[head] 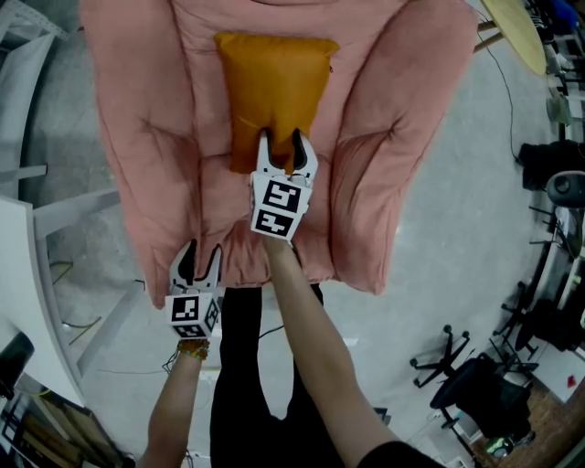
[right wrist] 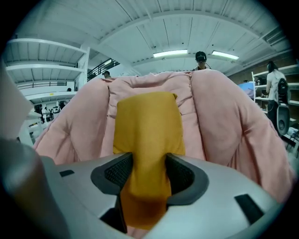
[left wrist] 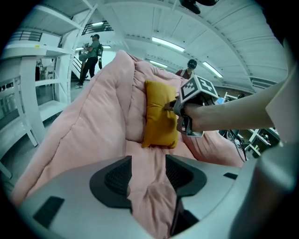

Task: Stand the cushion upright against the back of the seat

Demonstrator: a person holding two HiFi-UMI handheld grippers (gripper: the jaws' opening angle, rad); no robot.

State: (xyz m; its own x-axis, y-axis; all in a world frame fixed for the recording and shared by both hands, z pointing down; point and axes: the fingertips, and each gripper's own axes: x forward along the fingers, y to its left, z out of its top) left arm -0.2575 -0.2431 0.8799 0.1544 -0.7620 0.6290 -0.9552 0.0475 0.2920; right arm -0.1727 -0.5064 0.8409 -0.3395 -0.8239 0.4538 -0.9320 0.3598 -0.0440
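Note:
An orange cushion [head: 274, 91] [left wrist: 160, 119] [right wrist: 147, 126] stands upright against the back of the pink padded seat [head: 137, 137] [left wrist: 84, 126] [right wrist: 224, 121]. My right gripper [head: 282, 148] [left wrist: 171, 106] [right wrist: 148, 175] holds its lower edge; the orange fabric narrows between the two pads and touches both. My left gripper [head: 198, 262] [left wrist: 148, 175] is at the seat's front edge, left of the right arm. Its jaws stand apart, with a fold of pink seat fabric showing between them.
White metal shelving [head: 37, 210] stands left of the seat. A black office chair [head: 443, 352] and cables lie on the floor at the right, with a wooden tabletop [head: 516, 27] at the top right. People [left wrist: 93, 51] [right wrist: 201, 58] stand behind the seat.

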